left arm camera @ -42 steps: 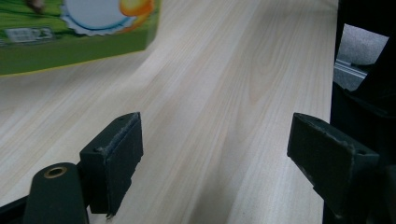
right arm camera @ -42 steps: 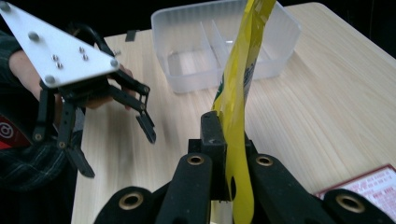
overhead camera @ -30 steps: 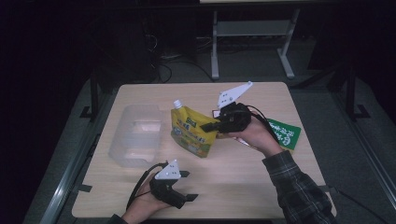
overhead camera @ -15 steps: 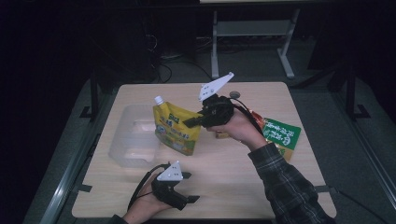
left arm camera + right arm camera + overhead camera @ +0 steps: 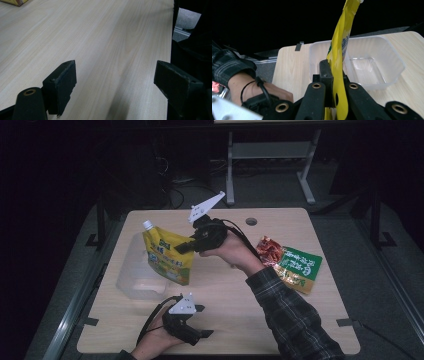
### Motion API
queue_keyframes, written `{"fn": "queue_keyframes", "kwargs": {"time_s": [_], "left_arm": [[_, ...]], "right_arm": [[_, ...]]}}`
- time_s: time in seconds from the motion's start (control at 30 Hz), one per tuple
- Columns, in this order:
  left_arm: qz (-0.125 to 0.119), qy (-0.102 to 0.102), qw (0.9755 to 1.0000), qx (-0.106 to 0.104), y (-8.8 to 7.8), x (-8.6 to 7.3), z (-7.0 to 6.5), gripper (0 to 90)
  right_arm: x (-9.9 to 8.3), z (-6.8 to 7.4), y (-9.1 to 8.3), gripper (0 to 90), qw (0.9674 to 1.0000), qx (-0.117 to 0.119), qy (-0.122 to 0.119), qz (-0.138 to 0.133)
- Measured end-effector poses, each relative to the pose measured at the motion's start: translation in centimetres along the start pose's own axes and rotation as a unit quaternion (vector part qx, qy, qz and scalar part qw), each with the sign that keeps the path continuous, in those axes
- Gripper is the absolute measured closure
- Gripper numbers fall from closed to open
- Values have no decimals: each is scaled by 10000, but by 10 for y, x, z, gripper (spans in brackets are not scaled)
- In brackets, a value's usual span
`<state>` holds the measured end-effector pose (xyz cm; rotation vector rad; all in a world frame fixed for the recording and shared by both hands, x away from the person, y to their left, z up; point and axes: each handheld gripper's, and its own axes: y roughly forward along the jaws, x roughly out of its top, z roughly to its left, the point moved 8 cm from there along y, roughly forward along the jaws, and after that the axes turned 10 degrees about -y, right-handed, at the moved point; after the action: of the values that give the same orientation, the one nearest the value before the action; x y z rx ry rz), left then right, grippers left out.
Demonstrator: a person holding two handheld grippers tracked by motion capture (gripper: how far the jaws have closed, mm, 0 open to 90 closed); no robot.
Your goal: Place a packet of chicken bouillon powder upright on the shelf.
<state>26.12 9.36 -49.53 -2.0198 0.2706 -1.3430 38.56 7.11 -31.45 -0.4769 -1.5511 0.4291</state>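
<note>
A pale wooden table (image 5: 300,320) with rounded corners carries everything here. On its left part sits a clear, shallow plastic tub (image 5: 131,282) with rounded corners, its inside visible in the right gripper view (image 5: 387,62). A yellow stand-up drink pouch with green print and a white screw cap (image 5: 167,257) hangs in the air at the tub's right edge, tilted with its cap up and to the left; the right gripper (image 5: 187,246) clamps the pouch's side edge, and in the right gripper view the black jaws pinch the thin yellow film (image 5: 339,82) between them. On the table's right part lies a flat green and red snack packet (image 5: 292,265), well apart from the pouch. Near the front edge the left gripper (image 5: 200,322) rests low over bare wood, its jaws spread wide with nothing between them (image 5: 115,82).
</note>
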Motion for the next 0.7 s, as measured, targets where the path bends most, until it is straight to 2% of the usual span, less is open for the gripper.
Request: {"fn": "queue_keyframes", "kwargs": {"time_s": [0.17, 0.37, 0.4, 0.53, 0.7], "left_arm": [[-35, -86, 10000, 4, 0, 0, 0, 177], [-31, -93, 9999, 29, -1, 0, 1, 176], [-35, -32, 10000, 19, -1, 1, 2, 176], [-49, -145, 9999, 8, -1, 0, 0, 176], [-15, -156, 9999, 29, -3, 0, 1, 176]], "right_arm": [[8, 0, 16, 899, 9999, 99, 64, 47], [19, 0, 34, 899, 9998, 181, -14, 94], [21, 0, 36, 899, 9998, 194, -21, 96], [28, 2, 46, 899, 9996, 244, -45, 105], [32, 2, 57, 899, 9996, 284, -6, 70]]}}
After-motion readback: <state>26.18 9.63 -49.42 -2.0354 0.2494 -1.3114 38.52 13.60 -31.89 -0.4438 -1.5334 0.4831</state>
